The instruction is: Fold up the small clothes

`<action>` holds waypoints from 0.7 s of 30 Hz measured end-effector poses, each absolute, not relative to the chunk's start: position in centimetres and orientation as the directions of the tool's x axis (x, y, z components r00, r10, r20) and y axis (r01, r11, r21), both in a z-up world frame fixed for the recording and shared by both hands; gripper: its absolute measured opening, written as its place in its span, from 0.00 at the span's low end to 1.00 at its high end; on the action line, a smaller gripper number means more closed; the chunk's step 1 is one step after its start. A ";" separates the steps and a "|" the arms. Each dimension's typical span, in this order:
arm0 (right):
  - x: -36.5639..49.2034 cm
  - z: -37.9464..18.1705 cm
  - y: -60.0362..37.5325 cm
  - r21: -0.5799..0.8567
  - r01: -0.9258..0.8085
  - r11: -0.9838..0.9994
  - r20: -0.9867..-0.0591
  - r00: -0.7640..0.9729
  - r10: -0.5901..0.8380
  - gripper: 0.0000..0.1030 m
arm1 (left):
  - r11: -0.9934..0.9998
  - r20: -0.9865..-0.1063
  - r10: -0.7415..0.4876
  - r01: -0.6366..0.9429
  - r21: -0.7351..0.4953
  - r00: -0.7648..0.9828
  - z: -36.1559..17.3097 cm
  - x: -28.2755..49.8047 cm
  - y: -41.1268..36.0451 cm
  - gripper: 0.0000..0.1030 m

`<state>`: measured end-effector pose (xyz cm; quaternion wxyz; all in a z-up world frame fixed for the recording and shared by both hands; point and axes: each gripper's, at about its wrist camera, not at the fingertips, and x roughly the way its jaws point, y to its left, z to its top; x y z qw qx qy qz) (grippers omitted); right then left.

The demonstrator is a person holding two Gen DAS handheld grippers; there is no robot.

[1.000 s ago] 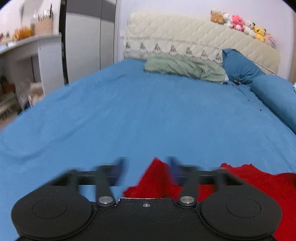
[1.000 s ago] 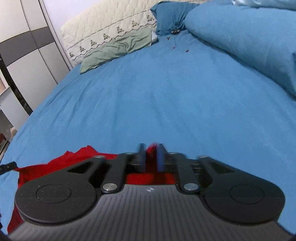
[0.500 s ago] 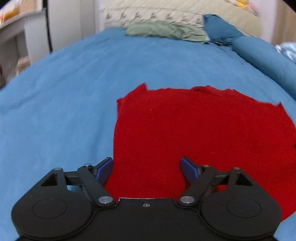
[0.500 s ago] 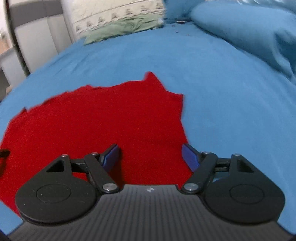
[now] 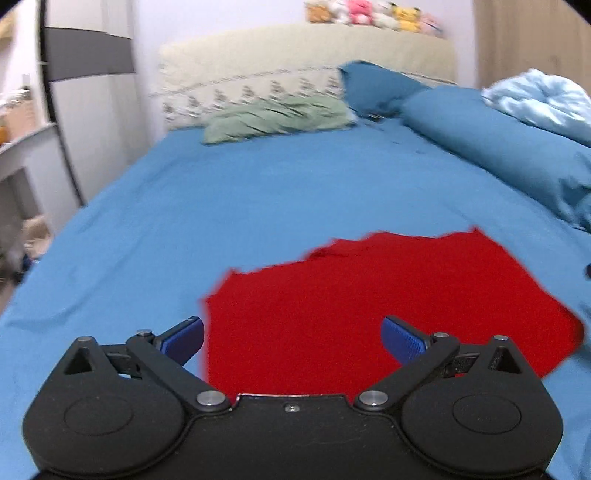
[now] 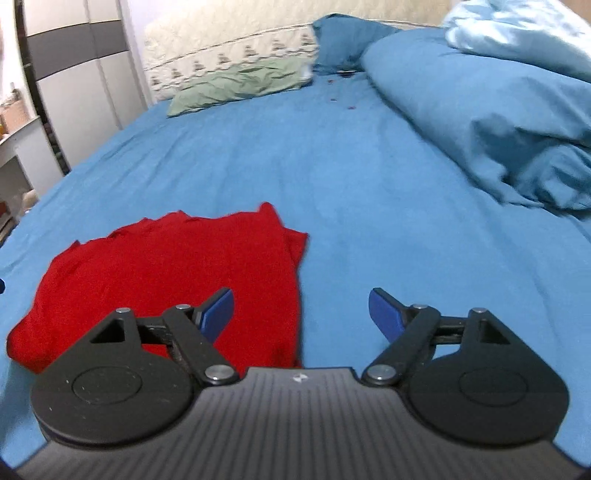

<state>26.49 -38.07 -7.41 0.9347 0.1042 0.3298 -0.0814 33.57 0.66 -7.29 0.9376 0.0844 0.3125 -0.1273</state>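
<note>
Garment (image 5: 373, 314) lies flat on bed (image 5: 258, 206); pillow (image 5: 277, 120) at headboard (image 5: 295, 70) behind; duvet (image 6: 498, 110) along right.

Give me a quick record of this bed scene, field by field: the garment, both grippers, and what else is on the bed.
garment: red knit garment, lying flat on the blue bedsheet, far edge uneven
left gripper: jaws opening, nothing between the pads, over the garment's left part
right gripper: jaws opening, nothing gripped, over the garment's right edge
bedding: crumpled green cloth near the cream headboard; rolled blue duvet on the right
headboard top: row of plush toys
</note>
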 end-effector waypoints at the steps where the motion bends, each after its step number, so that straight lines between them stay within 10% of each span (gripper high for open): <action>1: 26.0 -7.8 -37.9 0.151 0.239 0.959 -0.635 0.767 -0.091 0.93 | 0.949 -0.621 -0.198 0.307 0.071 0.758 -7.8 33.7 -0.9 1.00; 15: 28.8 -16.1 -35.1 0.166 0.246 0.955 -0.687 0.724 -0.067 0.76 | 0.941 -0.739 -0.184 0.334 0.059 0.649 -14.9 36.8 -8.2 1.00; 21: 28.4 -16.3 -32.9 0.112 0.170 0.979 -0.675 0.736 -0.051 0.36 | 0.949 -0.790 -0.147 0.311 0.058 0.596 -17.2 38.1 -8.2 1.00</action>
